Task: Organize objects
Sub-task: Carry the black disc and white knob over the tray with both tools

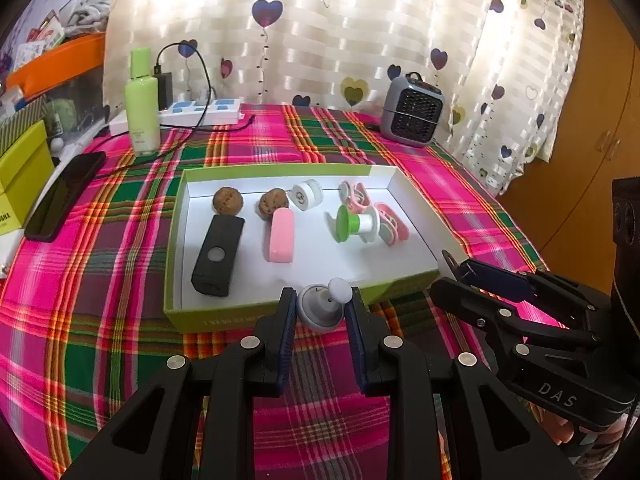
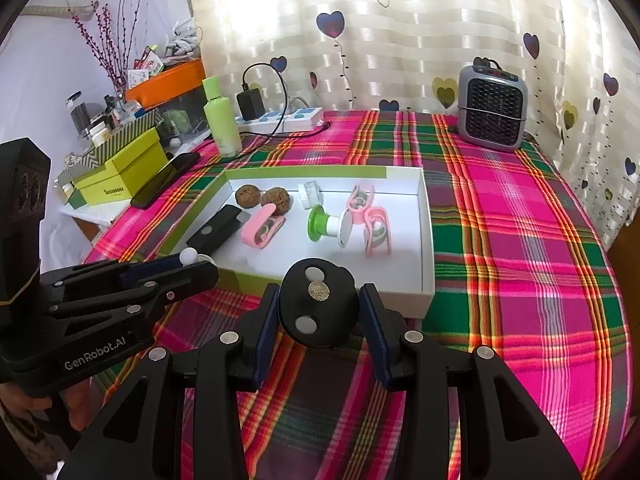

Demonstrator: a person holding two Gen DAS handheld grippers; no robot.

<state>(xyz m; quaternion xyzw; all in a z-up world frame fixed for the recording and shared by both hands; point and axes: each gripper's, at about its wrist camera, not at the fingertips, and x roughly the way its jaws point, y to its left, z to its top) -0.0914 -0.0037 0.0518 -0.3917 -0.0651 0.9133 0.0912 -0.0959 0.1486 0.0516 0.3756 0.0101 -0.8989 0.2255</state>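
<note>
The left gripper [image 1: 320, 312] clamps a smooth grey domed knob [image 1: 320, 310]; the right gripper [image 2: 320, 312] pinches a matte black oval disc [image 2: 318, 304]; both hover by the shallow cardboard box [image 1: 416, 216].

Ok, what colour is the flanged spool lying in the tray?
Green flange, white body: the small plastic spool lies on its side in the tray, clearest in the left wrist view.

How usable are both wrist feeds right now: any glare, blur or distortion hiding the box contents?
Left wrist: the backlit curtain is blown out, but the white box interior reads clearly; the grey knob in the left gripper is sharp. Right wrist: same curtain glare, fisheye bends the plaid cloth, dark corners; the black oval piece between the right gripper fingers is sharp.
</note>
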